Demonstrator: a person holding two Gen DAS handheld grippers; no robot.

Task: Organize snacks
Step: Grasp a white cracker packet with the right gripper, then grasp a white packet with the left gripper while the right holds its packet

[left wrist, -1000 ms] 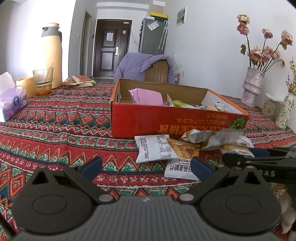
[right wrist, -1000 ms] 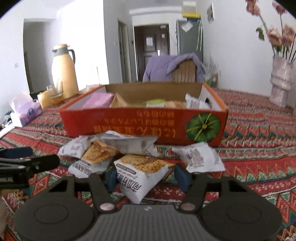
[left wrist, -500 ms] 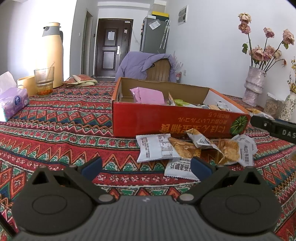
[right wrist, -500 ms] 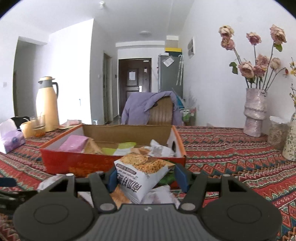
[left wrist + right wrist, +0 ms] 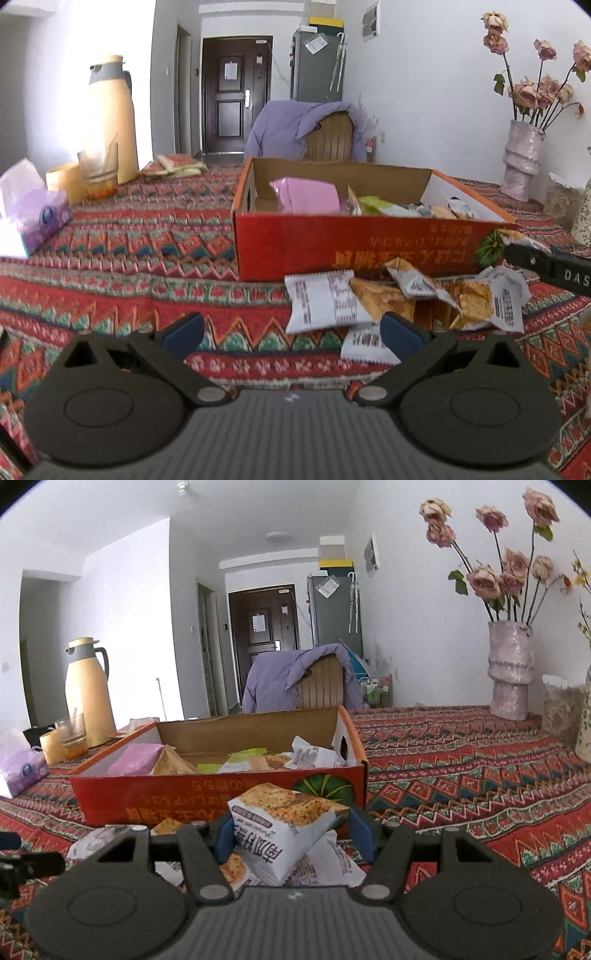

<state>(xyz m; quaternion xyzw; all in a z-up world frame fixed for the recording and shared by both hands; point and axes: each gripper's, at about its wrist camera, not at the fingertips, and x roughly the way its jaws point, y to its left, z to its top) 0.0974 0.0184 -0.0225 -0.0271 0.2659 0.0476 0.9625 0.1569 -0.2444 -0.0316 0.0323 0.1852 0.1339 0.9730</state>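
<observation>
The right gripper (image 5: 291, 834) has its blue pads clamped on a white snack packet (image 5: 284, 830) printed with crackers, held lifted in front of the red cardboard box (image 5: 221, 797). The left gripper (image 5: 291, 328) hovers with fingers wide apart and nothing between them, just short of the loose packets (image 5: 399, 299) lying on the patterned tablecloth (image 5: 129, 258) against the box's near wall.

The hold looks like it pinches the soft bag's sides only, so a quick swing could let it slip out or catch the box's front edge and fall short.

The right wrist view shows the gripped packet plainly; in the left view it is all but hidden behind the other gripper's black finger, though the floor pile shows there in full.
</observation>
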